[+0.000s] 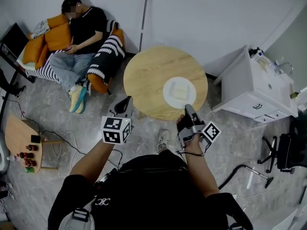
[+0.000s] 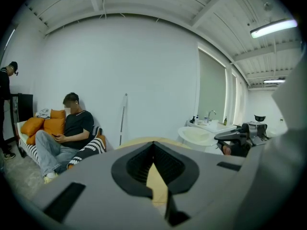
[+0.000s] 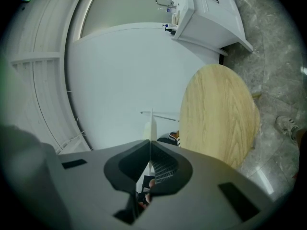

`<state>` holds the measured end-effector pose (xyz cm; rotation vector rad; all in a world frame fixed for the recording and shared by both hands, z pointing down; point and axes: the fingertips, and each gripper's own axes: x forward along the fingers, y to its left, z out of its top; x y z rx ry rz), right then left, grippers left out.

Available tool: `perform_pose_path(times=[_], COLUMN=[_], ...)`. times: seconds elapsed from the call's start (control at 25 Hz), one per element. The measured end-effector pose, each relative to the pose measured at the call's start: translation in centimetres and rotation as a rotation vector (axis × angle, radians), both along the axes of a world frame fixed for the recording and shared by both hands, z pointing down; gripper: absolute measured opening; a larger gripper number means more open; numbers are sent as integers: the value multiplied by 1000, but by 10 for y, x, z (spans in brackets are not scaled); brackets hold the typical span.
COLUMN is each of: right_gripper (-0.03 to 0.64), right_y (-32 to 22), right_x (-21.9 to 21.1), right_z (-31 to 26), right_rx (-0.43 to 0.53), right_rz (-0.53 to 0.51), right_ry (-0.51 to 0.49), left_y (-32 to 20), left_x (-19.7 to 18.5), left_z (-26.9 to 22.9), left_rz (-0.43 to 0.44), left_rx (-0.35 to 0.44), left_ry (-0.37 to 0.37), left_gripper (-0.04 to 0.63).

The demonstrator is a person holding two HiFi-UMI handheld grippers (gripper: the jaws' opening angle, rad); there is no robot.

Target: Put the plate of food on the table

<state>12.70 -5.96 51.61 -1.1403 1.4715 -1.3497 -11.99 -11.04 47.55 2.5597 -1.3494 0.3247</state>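
A white plate [image 1: 178, 92] carrying a pale square of food [image 1: 180, 91] is over the right half of the round wooden table [image 1: 144, 75]. My right gripper [image 1: 188, 109] is at the plate's near rim and is shut on it. In the left gripper view the plate [image 2: 197, 135] shows low and side-on, with the right gripper [image 2: 224, 137] at its edge. I cannot tell whether the plate rests on the wood or hangs just above it. In the right gripper view the rim [image 3: 151, 124] is a thin white line between the jaws. My left gripper [image 1: 127, 101] is shut on nothing, beside the table's near left edge.
A person sits on a sofa with orange cushions [image 1: 57, 35] at the back left. A white sink cabinet [image 1: 254, 87] stands right of the table. A small wooden side table [image 1: 21, 143] with bottles and floor cables [image 1: 62, 138] lie at the left, and an office chair [image 1: 283, 147] at the right.
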Motion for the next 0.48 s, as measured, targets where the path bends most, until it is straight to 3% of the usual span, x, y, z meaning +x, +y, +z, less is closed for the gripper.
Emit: perform_pose_path(times=[0.48], right_gripper=[16], right_y=[-68], right_x=[46], right_z=[12], right_rx=[-41], right_rz=[-48], right_ry=[-1], left_y=[-76], left_x=[36], left_z=[2], left_rz=[-48], left_rx=[-26], left_ry=[13], left_gripper=[2])
